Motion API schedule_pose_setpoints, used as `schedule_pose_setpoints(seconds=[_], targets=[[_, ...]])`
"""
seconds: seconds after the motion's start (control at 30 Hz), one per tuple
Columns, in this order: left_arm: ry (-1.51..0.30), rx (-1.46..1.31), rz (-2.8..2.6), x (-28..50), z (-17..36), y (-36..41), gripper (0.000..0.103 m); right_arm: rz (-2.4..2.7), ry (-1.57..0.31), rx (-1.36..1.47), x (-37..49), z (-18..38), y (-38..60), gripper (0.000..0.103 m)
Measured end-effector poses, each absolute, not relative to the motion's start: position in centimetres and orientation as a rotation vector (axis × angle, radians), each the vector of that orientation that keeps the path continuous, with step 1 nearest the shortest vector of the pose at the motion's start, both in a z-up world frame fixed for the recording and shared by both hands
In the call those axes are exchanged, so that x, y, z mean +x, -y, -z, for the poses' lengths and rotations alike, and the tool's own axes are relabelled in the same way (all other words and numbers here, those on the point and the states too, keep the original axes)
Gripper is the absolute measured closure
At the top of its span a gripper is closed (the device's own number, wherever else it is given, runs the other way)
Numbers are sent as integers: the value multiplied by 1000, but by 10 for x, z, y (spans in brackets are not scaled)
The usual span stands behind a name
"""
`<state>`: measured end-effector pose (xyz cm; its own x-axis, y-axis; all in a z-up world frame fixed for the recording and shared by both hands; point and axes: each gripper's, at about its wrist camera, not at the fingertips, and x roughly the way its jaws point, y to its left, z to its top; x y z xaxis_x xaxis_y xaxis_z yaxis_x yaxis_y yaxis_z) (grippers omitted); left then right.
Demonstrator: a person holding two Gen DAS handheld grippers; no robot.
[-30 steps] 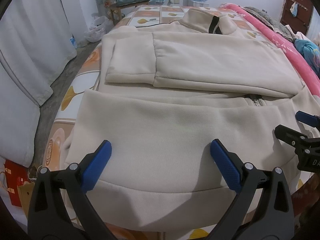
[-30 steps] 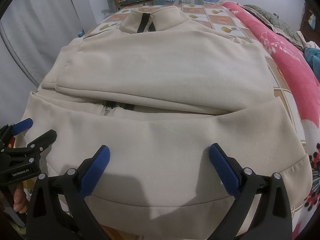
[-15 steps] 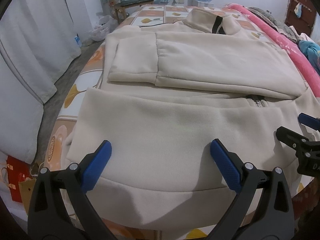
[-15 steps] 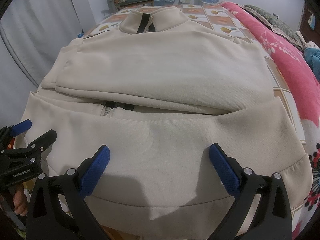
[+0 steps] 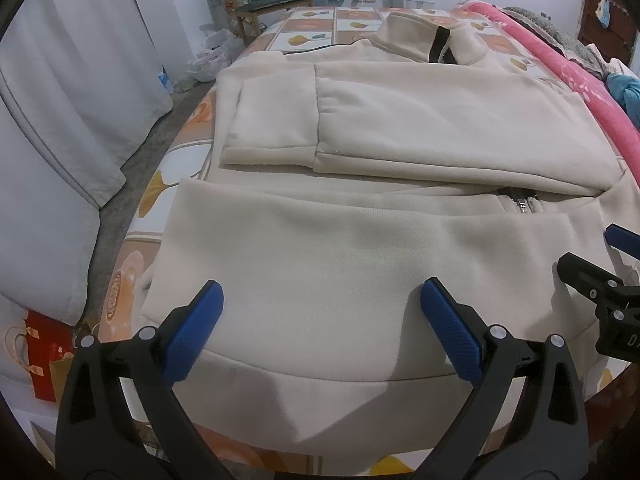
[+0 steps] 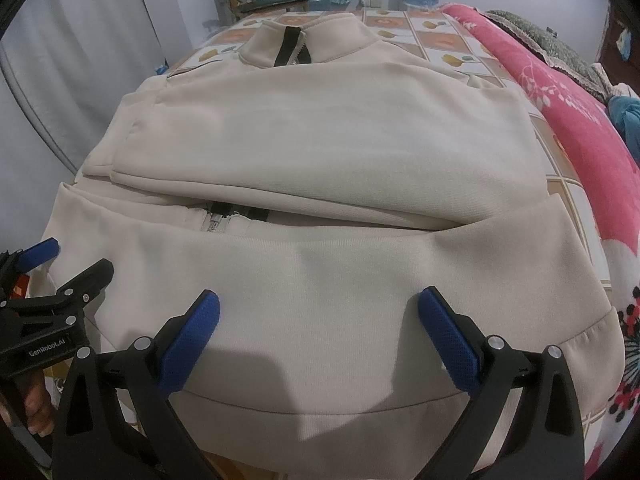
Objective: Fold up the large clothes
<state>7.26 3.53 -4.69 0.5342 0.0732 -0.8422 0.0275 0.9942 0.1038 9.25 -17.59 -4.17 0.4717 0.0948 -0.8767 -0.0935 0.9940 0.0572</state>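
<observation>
I have the cream jacket (image 5: 360, 248) lying flat on the bed (image 5: 320, 28), sleeves folded across. Both the left hand-held gripper (image 5: 322, 312) and the right hand-held gripper (image 6: 320, 320) hover spread over its hem (image 6: 340, 420). Next, I'd pinch the hem and fold toward the collar (image 6: 308, 40). Versus a second ago, the left view has edged closer.

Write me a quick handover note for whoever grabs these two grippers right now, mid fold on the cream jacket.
Left gripper: open, empty, over the jacket's hem.
Right gripper: open, empty, over the hem further right.
Cream jacket: flat on the bed, collar at the far end, zipper partly showing.
Done: both sleeves folded across the chest.
Left: probably grip the hem with both and fold it up toward the collar.
</observation>
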Motion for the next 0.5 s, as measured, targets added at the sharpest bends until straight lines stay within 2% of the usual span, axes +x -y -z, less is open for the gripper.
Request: schedule_pose_setpoints(seconds=[0.5], targets=[[-991,128,-23,72,47,-34,7,-113,-1051,6,91,42,176,6]])
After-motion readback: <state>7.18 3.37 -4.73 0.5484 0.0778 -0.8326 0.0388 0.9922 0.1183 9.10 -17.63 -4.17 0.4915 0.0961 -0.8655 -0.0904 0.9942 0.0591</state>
